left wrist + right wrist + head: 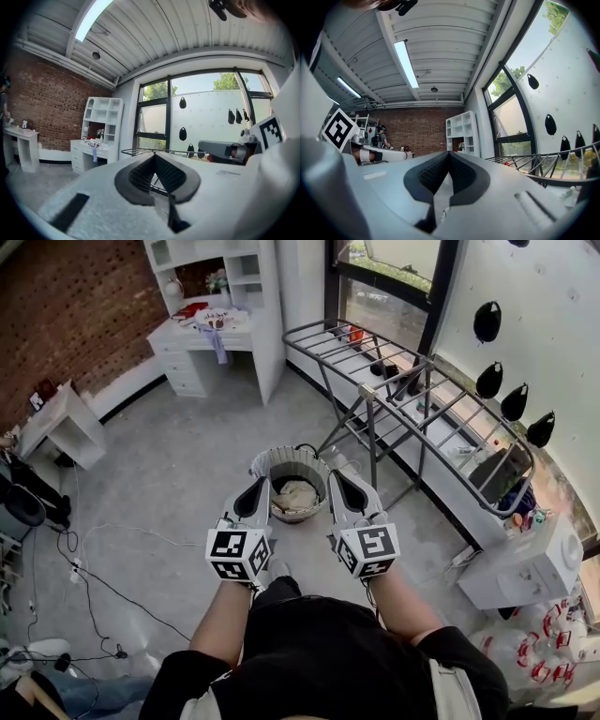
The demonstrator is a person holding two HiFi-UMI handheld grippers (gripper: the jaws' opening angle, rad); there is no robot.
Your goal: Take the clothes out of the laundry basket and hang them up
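Observation:
A round grey laundry basket (268, 463) stands on the floor ahead, with pale crumpled clothes (294, 495) inside. A grey metal drying rack (427, 407) stands to its right by the window and shows again as the rack (140, 151) and the rack (534, 161). My left gripper (260, 484) is held level above the basket's near left rim, shut and empty. My right gripper (336, 480) is beside it over the near right rim, also shut and empty. In the gripper views, the left gripper (154, 156) and the right gripper (448, 154) have tips together with nothing between them.
A white desk with shelves (211, 310) stands at the back, a small white table (61, 423) at the left. Black cables (89, 568) trail over the floor on the left. A white appliance (525, 563) and bottles (544, 643) sit at the right.

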